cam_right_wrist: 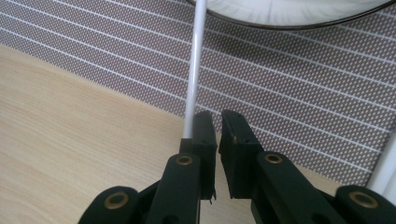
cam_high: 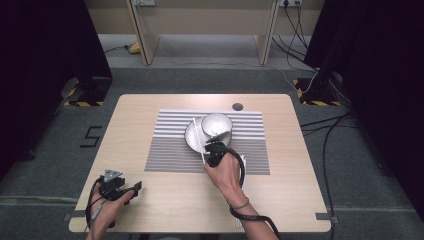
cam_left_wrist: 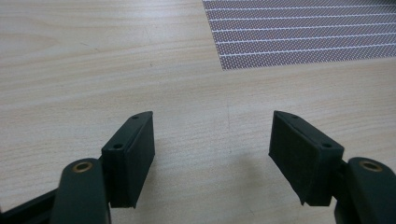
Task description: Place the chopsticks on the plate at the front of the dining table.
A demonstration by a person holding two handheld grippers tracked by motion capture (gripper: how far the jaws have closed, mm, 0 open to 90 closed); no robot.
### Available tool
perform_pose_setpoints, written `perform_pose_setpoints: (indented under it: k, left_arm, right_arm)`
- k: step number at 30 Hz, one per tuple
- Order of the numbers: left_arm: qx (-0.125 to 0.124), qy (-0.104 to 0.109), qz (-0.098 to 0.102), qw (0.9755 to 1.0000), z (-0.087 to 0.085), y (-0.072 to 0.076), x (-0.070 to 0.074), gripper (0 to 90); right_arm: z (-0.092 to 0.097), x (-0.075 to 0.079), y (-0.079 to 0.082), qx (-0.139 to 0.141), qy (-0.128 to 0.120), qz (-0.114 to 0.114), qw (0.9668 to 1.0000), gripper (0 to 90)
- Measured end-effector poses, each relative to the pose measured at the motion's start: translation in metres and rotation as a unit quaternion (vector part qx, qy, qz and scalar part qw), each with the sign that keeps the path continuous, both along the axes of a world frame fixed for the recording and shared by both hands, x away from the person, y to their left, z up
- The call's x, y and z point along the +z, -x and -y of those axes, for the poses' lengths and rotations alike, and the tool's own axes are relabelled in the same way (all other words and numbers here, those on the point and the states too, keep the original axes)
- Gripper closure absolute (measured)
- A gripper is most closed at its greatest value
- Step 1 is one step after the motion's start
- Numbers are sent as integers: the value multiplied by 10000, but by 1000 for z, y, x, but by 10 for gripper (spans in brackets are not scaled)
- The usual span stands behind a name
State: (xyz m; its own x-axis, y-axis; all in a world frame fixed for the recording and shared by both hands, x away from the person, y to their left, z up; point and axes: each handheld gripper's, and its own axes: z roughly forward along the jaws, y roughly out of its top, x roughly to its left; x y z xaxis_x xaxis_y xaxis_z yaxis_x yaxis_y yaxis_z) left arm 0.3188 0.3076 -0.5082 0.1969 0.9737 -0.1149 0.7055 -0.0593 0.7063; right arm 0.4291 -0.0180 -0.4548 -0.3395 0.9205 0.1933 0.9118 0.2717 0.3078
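Note:
A white bowl [cam_high: 216, 124] sits on a grey plate [cam_high: 194, 136] in the middle of a striped placemat [cam_high: 170, 155]. A white chopstick [cam_high: 198, 135] leans from the mat up onto the plate. My right gripper [cam_high: 215, 150] hovers at the plate's near edge. In the right gripper view its jaws [cam_right_wrist: 217, 116] stand almost together with nothing in the narrow gap, and the chopstick [cam_right_wrist: 194, 70] runs past the outside of one jaw toward the plate rim [cam_right_wrist: 280, 25]. My left gripper [cam_high: 132, 189] rests near the table's front left corner, open [cam_left_wrist: 212, 126] over bare wood.
More white sticks [cam_high: 243, 165] lie at the mat's near right edge, beside my right hand; one [cam_right_wrist: 385, 168] appears at the right of the right gripper view. A dark round hole [cam_high: 238, 106] marks the table's far side. The mat's corner [cam_left_wrist: 243, 60] lies ahead of the left gripper.

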Motion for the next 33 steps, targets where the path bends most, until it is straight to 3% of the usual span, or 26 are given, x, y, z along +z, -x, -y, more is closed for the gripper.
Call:
perform_pose_setpoints:
  k: [9,33]
  left_arm:
    - [42,26,22,10000,-1,0,0,308]
    - [33,30,25,10000,-2,0,1,308]
  right_arm:
    - [-13,-4,-2,5,-2,-55,10000,838]
    - [-36,-8,-18,7,-305,-126,9995,836]
